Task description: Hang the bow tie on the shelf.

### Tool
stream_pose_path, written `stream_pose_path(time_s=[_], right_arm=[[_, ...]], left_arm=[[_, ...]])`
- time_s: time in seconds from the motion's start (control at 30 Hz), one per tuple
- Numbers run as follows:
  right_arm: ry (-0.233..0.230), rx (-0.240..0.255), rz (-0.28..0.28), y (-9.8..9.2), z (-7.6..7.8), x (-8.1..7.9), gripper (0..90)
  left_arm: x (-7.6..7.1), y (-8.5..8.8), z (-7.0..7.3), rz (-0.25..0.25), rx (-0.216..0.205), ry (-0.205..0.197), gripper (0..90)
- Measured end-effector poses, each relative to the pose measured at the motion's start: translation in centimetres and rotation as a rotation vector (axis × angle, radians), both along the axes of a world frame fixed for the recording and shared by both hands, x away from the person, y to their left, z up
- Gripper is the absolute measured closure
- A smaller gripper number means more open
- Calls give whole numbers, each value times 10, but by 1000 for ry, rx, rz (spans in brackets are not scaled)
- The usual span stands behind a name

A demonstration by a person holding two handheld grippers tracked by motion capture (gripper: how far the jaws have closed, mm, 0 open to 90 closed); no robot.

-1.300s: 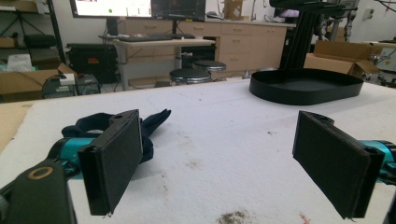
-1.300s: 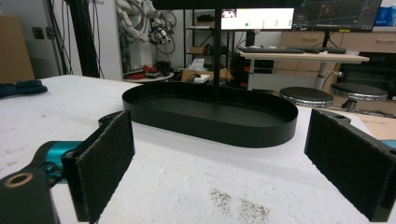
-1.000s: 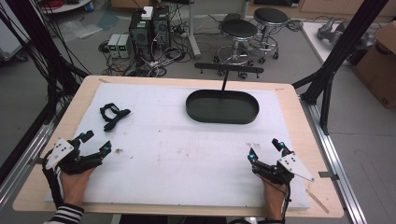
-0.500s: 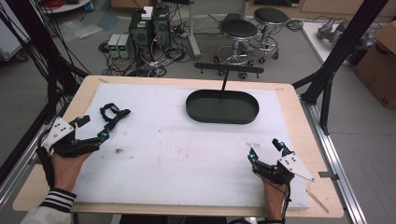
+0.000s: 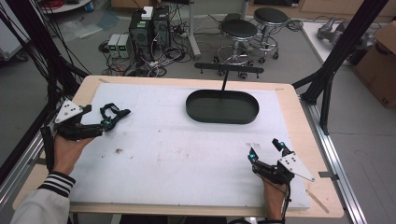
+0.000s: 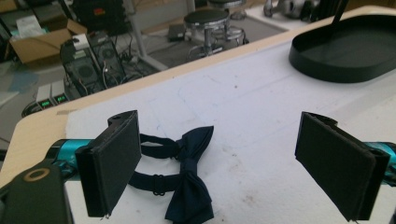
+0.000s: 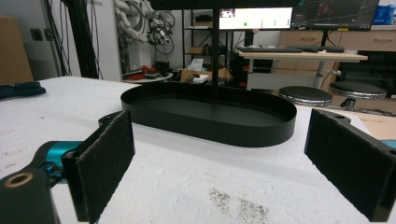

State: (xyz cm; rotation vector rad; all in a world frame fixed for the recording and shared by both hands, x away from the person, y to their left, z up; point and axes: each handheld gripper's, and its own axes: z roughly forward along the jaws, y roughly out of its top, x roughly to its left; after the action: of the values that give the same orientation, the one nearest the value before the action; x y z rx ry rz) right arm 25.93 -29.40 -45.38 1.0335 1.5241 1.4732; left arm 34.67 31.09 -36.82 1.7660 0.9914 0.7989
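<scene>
White foam sheeting covers the table [image 5: 187, 154], with bare room left across its middle. Near the left edge a dark fabric bow tie [image 6: 189, 175] is framed by the spread jaws of the left gripper [image 5: 109, 122]. The right gripper [image 5: 266, 150], likewise spread, is held near the front edge, well apart from the oval black tray [image 5: 222, 108].

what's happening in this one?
A person holds a gripper in each hand at a white-topped table. The left gripper, jaws open, is at a dark bow tie lying flat near the table's left edge, not yet gripped. The right gripper sits open near the front right. A black oval tray stands empty at the back.
</scene>
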Motion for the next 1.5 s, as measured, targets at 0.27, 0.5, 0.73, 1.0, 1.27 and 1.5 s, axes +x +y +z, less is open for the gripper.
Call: stream_pose_path(time_s=[0.27,0.5,0.73,1.0,1.27,1.5], right_arm=[[0,-1,-2,0,0,0,75],[-1,-1,-2,0,0,0,75],[0,0,-3,0,0,0,75],[-5,-3,-5,0,0,-1,75],[-3,0,-5,0,0,-1,75],[-8,-1,-5,0,0,-1,75]], left_arm=[[17,-5,-4,-3,71,129,151],[27,-8,-9,-5,106,205,156],[34,-6,-13,6,129,266,160],[41,-10,-23,13,189,323,173],[48,-15,-35,20,251,392,187],[53,-14,-43,32,248,434,217]])
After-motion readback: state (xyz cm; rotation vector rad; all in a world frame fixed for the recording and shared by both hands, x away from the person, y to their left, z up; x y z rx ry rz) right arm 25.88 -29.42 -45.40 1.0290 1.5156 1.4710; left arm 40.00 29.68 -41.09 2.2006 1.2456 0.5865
